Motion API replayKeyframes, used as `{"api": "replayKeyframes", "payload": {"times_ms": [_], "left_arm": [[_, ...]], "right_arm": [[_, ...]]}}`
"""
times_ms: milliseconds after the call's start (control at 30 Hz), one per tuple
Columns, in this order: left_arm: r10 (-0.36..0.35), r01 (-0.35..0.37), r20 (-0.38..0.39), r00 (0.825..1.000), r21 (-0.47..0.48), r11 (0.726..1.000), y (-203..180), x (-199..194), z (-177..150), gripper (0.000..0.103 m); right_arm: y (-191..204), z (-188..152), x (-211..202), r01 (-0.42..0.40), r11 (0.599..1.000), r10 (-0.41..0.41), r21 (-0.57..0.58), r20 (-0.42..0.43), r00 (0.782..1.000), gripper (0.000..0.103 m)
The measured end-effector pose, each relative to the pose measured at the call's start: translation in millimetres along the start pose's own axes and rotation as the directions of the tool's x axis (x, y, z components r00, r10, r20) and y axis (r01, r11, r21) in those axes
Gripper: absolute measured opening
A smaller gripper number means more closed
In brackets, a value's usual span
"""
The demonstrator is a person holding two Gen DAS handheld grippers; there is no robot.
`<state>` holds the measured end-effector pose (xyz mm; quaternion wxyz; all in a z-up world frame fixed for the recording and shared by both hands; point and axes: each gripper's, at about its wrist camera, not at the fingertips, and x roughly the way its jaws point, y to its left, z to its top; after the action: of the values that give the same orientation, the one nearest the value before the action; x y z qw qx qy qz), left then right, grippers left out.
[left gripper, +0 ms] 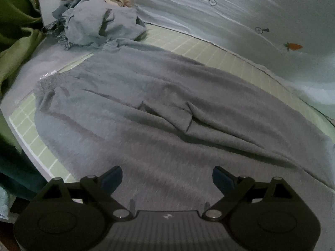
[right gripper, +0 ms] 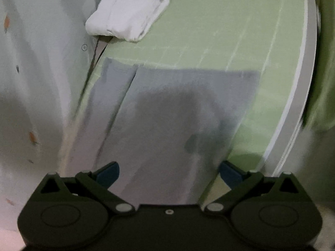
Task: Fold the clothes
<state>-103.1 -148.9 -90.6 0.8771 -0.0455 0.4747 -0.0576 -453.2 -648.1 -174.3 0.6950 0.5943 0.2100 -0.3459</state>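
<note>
A pair of grey sweatpants (left gripper: 159, 113) lies spread on the green gridded mat (left gripper: 209, 50), waistband toward the far left, with a raised crease in the middle. My left gripper (left gripper: 167, 179) is open and empty just above the near part of the fabric. In the right wrist view the two grey leg ends (right gripper: 167, 113) lie flat side by side on the mat (right gripper: 219, 31). My right gripper (right gripper: 169, 174) is open and empty, low over the leg ends.
A heap of blue, checked and beige clothes (left gripper: 98, 23) sits at the mat's far left corner. A folded white garment (right gripper: 129, 10) lies beyond the leg ends. A pale carrot-print sheet (left gripper: 261, 16) borders the mat. Green curtain (left gripper: 18, 48) hangs past the table edge.
</note>
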Motion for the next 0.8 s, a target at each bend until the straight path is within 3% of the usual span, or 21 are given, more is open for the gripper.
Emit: {"api": "replayKeyframes", "payload": {"times_ms": [133, 400, 667, 800], "left_arm": [[-0.001, 0.000, -0.015, 1.000, -0.027, 1.000, 10.1, -0.1, 0.6, 0.093], [-0.030, 0.019, -0.058, 0.998, -0.177, 0.984, 56.4, 9.9, 13.5, 0.093], [-0.087, 0.035, -0.111, 0.990, -0.401, 0.915, 129.6, 23.8, 25.7, 0.093], [-0.078, 0.018, -0.108, 0.991, -0.465, 0.885, 165.7, 30.4, 35.4, 0.093]], "right_arm": [[-5.7, -8.2, 9.5, -0.099, 0.985, 0.110, 0.143, -0.076, 0.991, 0.103], [12.0, -33.1, 23.2, -0.124, 0.975, 0.150, 0.183, -0.140, 0.979, 0.103], [35.6, -61.1, 33.7, -0.102, 0.979, 0.126, 0.178, -0.129, 0.984, 0.103], [53.1, -79.0, 39.9, -0.082, 0.984, 0.100, 0.157, -0.112, 0.989, 0.103]]}}
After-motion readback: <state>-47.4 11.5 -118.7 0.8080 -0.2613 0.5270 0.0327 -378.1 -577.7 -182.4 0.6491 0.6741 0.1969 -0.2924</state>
